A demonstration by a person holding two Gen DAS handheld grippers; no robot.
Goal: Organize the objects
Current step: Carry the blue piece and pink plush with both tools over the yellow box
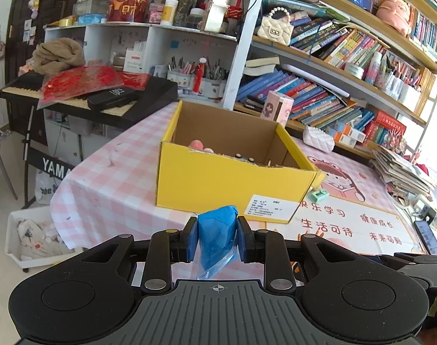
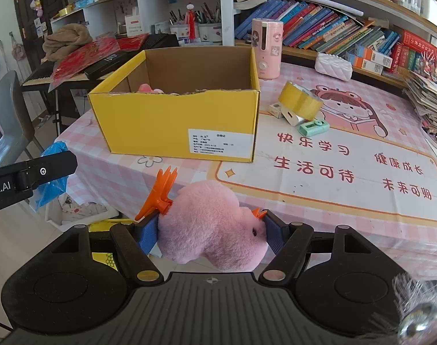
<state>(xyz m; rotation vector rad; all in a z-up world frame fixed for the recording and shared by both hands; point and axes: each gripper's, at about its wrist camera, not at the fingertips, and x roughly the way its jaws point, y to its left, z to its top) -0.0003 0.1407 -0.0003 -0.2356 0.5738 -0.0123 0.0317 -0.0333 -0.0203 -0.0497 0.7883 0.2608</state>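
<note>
My left gripper [image 1: 217, 237] was clamped on a blue bag [image 1: 217, 234], my right gripper [image 2: 211, 234] on a pink plush toy [image 2: 212, 227], both short of the yellow box [image 2: 178, 120]. I judged each should clear the near wall before release.

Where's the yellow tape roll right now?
Right wrist view: tape roll sits on the table right of the yellow box, beside the green sharpener.
</note>
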